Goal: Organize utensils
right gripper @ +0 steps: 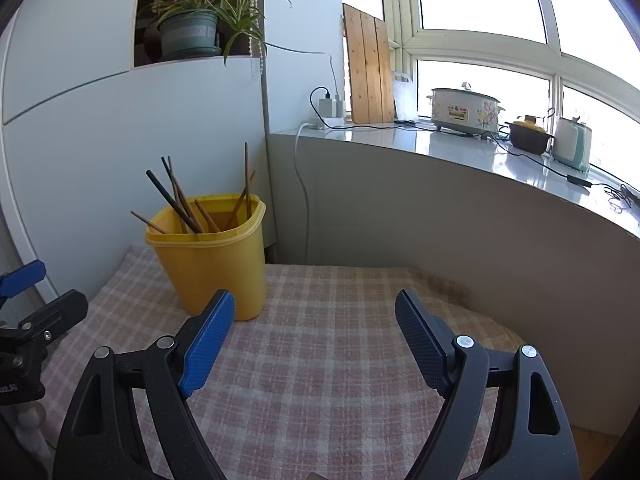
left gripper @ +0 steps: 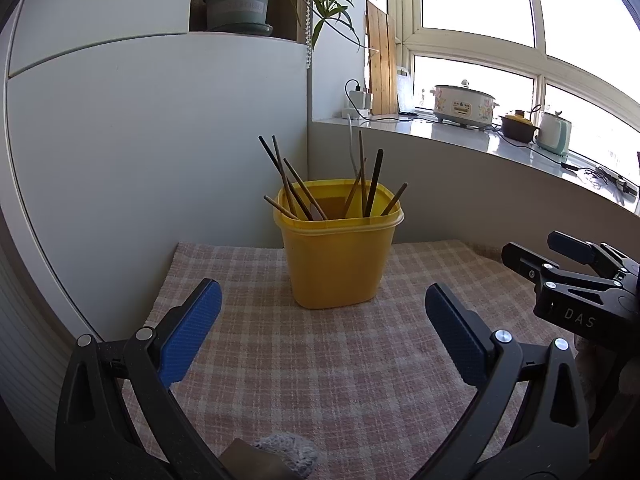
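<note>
A yellow plastic tub (left gripper: 336,264) stands on a pink checked cloth (left gripper: 320,360) near the wall corner. Several brown chopsticks (left gripper: 308,192) stand tilted inside it. My left gripper (left gripper: 322,300) is open and empty, just in front of the tub. My right gripper (right gripper: 314,316) is open and empty, to the right of the tub (right gripper: 212,256), whose chopsticks (right gripper: 188,204) show there too. The right gripper shows at the right edge of the left wrist view (left gripper: 560,268). The left gripper shows at the left edge of the right wrist view (right gripper: 36,300).
A white cabinet wall (left gripper: 140,140) stands behind and left of the tub. A grey sill (right gripper: 460,148) carries a cooker (right gripper: 464,110), a brown pot (right gripper: 528,136), a kettle (right gripper: 572,144) and cables. A potted plant (left gripper: 240,4) sits above. A grey knitted thing (left gripper: 288,452) lies near the cloth's front.
</note>
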Motion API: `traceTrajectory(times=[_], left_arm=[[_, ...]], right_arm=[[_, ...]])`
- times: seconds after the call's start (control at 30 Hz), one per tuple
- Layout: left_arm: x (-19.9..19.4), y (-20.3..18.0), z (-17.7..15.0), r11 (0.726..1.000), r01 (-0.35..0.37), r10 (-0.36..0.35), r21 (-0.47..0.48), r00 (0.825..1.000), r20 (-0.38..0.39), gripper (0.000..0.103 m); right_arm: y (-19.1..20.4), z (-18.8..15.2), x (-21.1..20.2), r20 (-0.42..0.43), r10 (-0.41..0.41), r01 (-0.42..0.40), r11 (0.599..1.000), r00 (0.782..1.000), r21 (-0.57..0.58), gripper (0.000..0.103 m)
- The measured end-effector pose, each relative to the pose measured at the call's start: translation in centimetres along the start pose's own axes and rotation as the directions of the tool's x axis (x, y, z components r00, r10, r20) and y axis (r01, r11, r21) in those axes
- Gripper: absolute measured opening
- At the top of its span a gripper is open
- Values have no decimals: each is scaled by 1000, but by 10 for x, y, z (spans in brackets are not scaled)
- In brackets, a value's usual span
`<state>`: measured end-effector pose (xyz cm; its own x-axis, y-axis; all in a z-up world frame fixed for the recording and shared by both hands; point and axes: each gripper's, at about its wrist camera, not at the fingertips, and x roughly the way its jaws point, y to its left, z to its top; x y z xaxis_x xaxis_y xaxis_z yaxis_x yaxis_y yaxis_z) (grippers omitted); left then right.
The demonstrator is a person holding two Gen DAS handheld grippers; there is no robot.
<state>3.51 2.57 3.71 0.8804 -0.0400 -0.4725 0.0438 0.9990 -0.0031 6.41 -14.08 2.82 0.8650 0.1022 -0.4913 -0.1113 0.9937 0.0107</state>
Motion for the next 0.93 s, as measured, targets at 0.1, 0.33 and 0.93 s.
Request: traceTrajectory(times=[0.1,0.33,0.93], left_arm=[[-1,-1,0,1000,0,0,2,1000,3,103],[-1,-1,1,1000,3,-3,0,1000,2,103],[-9,1,1,1000,2,-2,-8,1000,-3,103]], right_arm=[[-1,-1,1,-4,-2,2,1000,1000,5,82],[-4,-2,0,-10,-5,5,1000,1000,19,82],[-8,-4,-1,-19,-9,9,999,1000,33,82]])
